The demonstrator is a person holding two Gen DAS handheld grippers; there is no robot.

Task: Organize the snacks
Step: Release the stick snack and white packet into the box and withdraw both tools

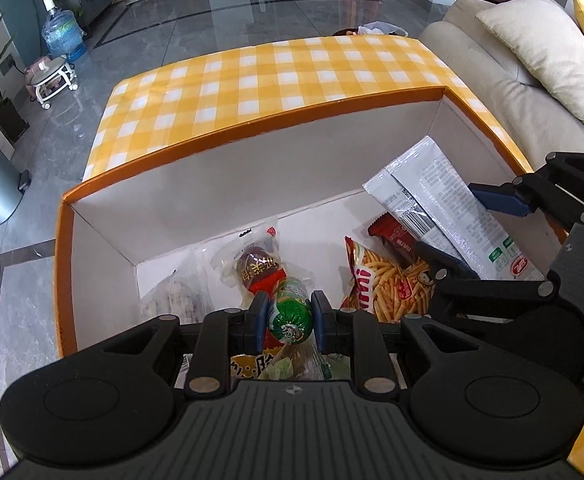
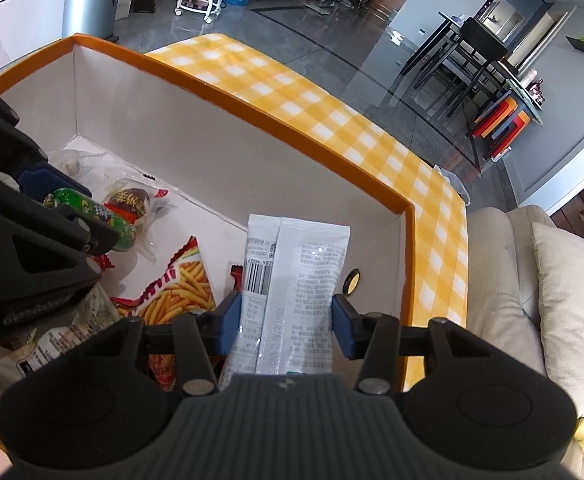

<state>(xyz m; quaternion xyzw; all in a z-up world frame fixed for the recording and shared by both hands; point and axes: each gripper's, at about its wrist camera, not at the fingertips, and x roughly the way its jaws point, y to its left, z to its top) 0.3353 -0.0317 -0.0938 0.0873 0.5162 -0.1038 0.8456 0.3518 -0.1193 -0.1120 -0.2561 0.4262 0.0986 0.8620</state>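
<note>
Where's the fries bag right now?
The fries bag lies on the box floor, between the left tongs and the white packet held by the right tongs.

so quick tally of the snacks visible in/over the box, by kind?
Green sausage-shaped snack, held by left gripper: 1
White pouch, held by right gripper: 1
Fries bag: 1
Red bar wrapper: 1
Clear-wrapped brown snack: 1
Clear bag in the box corner: 1
Total: 6; more packets under the left gripper are mostly hidden, not counted.
</note>
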